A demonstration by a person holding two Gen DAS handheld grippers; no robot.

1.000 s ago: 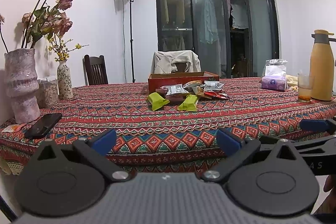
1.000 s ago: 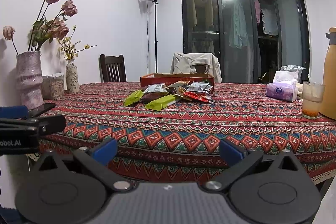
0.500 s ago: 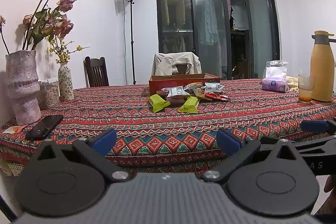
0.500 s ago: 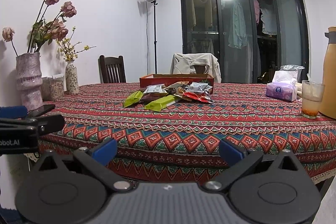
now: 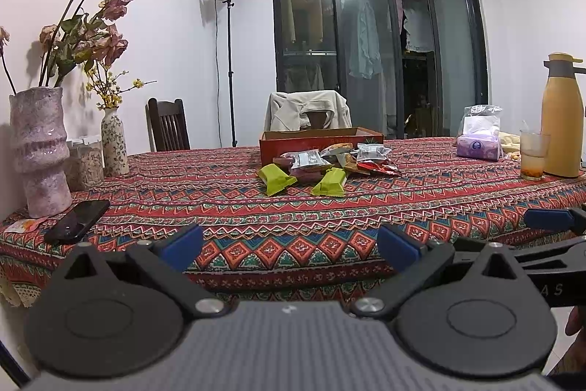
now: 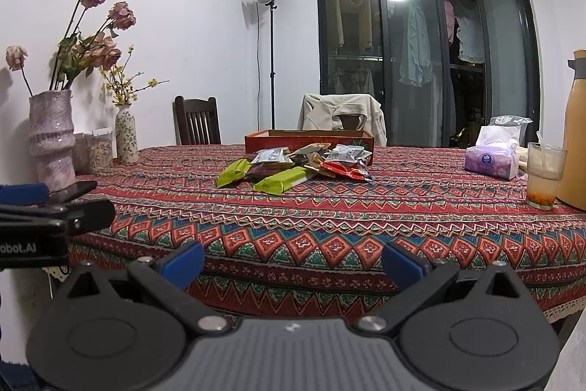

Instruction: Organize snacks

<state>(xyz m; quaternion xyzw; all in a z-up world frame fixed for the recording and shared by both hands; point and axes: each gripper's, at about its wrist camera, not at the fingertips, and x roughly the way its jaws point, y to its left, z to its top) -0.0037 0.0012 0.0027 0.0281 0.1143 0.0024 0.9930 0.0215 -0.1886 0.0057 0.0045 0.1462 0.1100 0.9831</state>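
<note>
On patterned woven tablecloth (image 5: 256,207), crinkly foil snack packets (image 5: 311,167), shallow cardboard box (image 5: 315,138)

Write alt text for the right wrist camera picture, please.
An open two-finger gripper hovers before a table with a patterned red cloth, where a pile of snack packets lies in front of a shallow red box. Flower vases stand at left, a drink glass at right.

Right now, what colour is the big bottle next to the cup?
The big bottle is mustard yellow with a grey lid, seen best in the left wrist view.
</note>
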